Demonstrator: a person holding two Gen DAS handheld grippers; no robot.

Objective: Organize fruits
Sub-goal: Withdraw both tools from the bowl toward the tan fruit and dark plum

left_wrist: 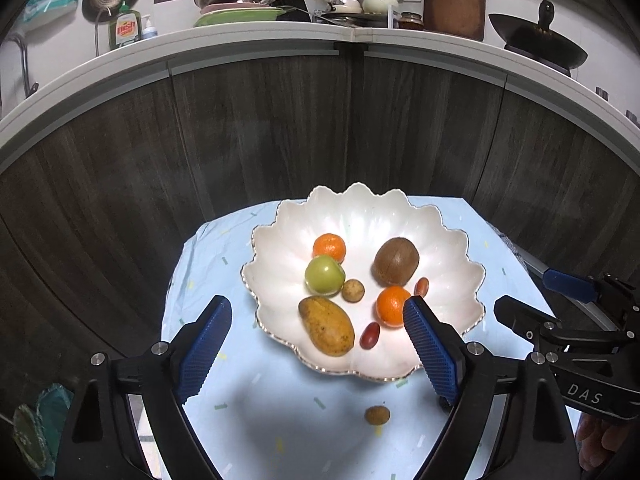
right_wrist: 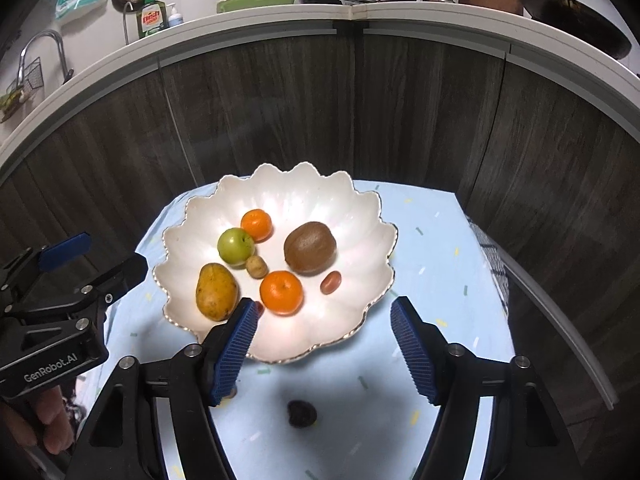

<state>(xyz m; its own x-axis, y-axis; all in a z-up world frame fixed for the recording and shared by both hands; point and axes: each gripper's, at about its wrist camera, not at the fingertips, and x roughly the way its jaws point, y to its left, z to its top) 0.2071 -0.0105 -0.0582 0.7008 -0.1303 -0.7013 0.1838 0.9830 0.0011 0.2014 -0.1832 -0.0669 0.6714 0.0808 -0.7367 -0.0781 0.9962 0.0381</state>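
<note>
Left wrist view: your left gripper [left_wrist: 318,344] hangs over the near rim of the scalloped white bowl [left_wrist: 452,240], jaws spread wide, nothing between the pads. Bowl contents: two mandarins [left_wrist: 329,246], a green fruit [left_wrist: 324,275] touching the far mandarin, a kiwi [left_wrist: 396,261], a yellow mango [left_wrist: 326,325] at the near left, one small tan round fruit [left_wrist: 353,290] and two small red oval fruits [left_wrist: 369,335]. Still outside: a second tan round fruit [left_wrist: 377,415] on the light blue cloth [left_wrist: 208,280], just in front of the bowl and between your fingers. Right wrist view: your right gripper [right_wrist: 324,344] is likewise released and empty, angled down at the bowl's near edge; a dark wrinkled fruit [right_wrist: 302,413], possibly a prune or dried date, lies on the cloth below it, apart from the bowl. Judgement: both grippers sit open above the rim as if fruit has been let go there, and each has a straggler lined up under it. Task looks mostly done; two pieces remain. Both are small and round, so you may find they roll under the pads.
</note>
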